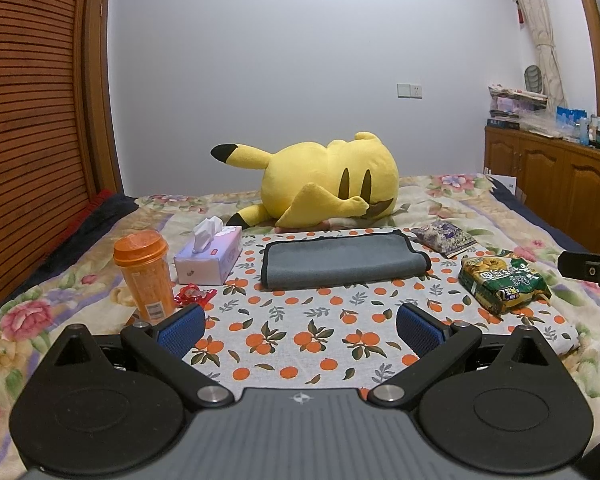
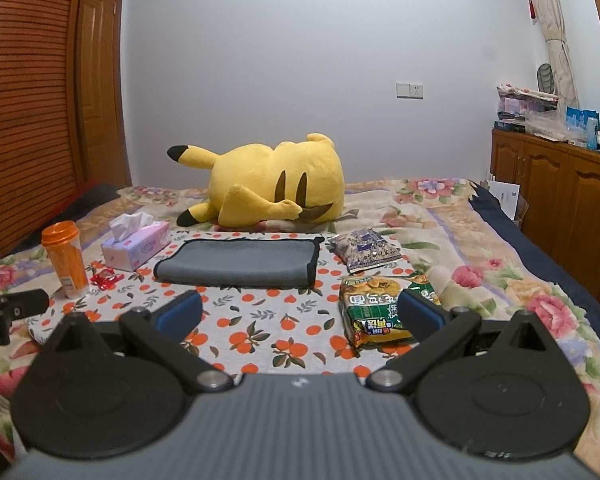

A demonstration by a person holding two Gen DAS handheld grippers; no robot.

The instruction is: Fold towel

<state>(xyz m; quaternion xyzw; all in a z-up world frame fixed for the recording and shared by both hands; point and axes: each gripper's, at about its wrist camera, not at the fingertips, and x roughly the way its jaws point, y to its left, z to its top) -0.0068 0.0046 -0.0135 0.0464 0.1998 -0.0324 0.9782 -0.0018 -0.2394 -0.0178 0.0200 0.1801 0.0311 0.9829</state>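
A grey towel with a black hem (image 1: 340, 262) lies folded into a long strip on an orange-print cloth (image 1: 300, 332) on the bed; it also shows in the right wrist view (image 2: 236, 266). My left gripper (image 1: 300, 328) is open and empty, held well short of the towel's near edge. My right gripper (image 2: 300, 314) is open and empty too, back from the towel and to its right. The right gripper's body (image 1: 588, 270) shows at the right edge of the left wrist view; the left gripper's body (image 2: 8, 312) shows at the left edge of the right wrist view.
Left of the towel stand an orange cup (image 1: 146, 276), a tissue box (image 1: 210, 258) and a red wrapper (image 1: 192, 294). Right of it lie a purple snack bag (image 1: 444, 236) and a green noodle pack (image 1: 502, 280). A yellow plush toy (image 1: 324, 186) lies behind. A wooden cabinet (image 1: 556, 176) stands at the right.
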